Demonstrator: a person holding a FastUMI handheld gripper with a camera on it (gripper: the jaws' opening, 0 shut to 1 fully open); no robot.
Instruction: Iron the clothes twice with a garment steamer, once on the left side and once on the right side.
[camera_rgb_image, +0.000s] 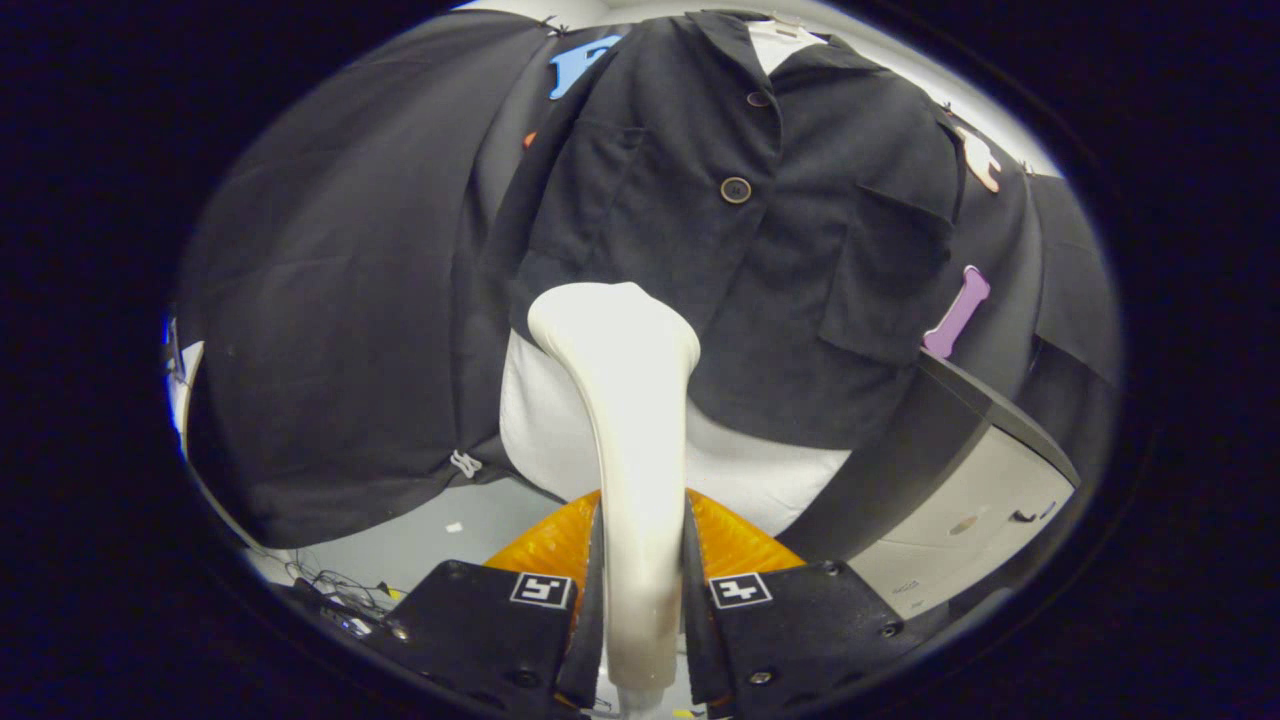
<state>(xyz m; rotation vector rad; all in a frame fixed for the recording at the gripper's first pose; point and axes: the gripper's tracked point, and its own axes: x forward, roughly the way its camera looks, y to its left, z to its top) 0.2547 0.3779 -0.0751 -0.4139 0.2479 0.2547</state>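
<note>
The booth's black cloth wall (330, 300) hangs behind everything, draped in soft folds down to a pale floor (430, 545) where some cables (330, 585) lie near its lower hem. In front of the cloth hangs the black shirt (740, 250), the largest of the task's things: short-sleeved, buttoned down the front, with a brown button (736, 190) at mid-chest and another (758, 99) higher up, below the open collar. A patch pocket (885, 280) sits on one side of the chest and a second pocket (590, 190) on the other. The shirt is worn over a white form (745, 470), whose bare lower part shows below the shirt's hem. Beside the form, past the shirt's pocketed side, stands a grey cabinet with a dark top (960, 500).

The garment steamer (630, 440) is a cream, slender wand that widens to a flat head; its head lies against the lower front of the shirt, just above the hem, on the side away from the cabinet. The gripper (640, 610) has its jaws clenched on the steamer's handle, one finger pressing each side, with an orange ribbed part (545, 545) just behind the fingers.
</note>
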